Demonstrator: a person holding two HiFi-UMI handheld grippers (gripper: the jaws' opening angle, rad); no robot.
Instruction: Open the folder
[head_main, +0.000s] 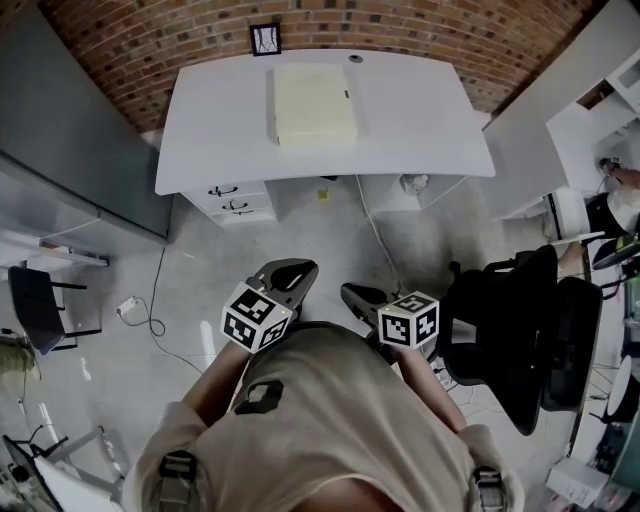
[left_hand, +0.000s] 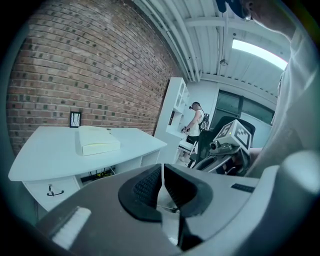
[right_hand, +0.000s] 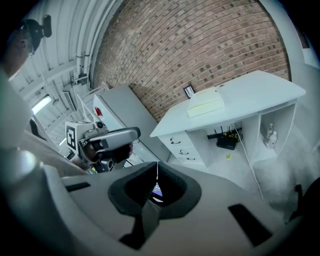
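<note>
The left gripper (head_main: 296, 272) and the right gripper (head_main: 358, 297) are held close in front of the person's chest, side by side but apart, both aimed ahead and somewhat downward. The jaws of each are seen closed pad against pad, with nothing gripped between them. This is judged a carrying posture, since nothing lies within reach.

A black office chair (head_main: 520, 330) stands just to the right of the right gripper, so room is tight on that side. More space is left on the other side, up to a grey cabinet (head_main: 70, 130).

Between the grippers and the worktop (head_main: 420, 110) a stretch of bare floor (head_main: 300, 225) is seen. It is crossed by a cable (head_main: 378, 240) running out from under the worktop, over which care would be needed.

The worktop's front edge is curved, and drawers (head_main: 235, 200) are fitted under its left part.

The folder (head_main: 313, 105) lies flat and shut near the middle of the worktop's width, toward the back. Bare surface is left on both sides of it, so a cover could be swung either way. Which edge opens cannot be told from here. A small picture frame (head_main: 265, 39) stands just behind it against the brick wall (head_main: 180, 30), which limits reach past the far edge.

The task is judged not yet begun.
</note>
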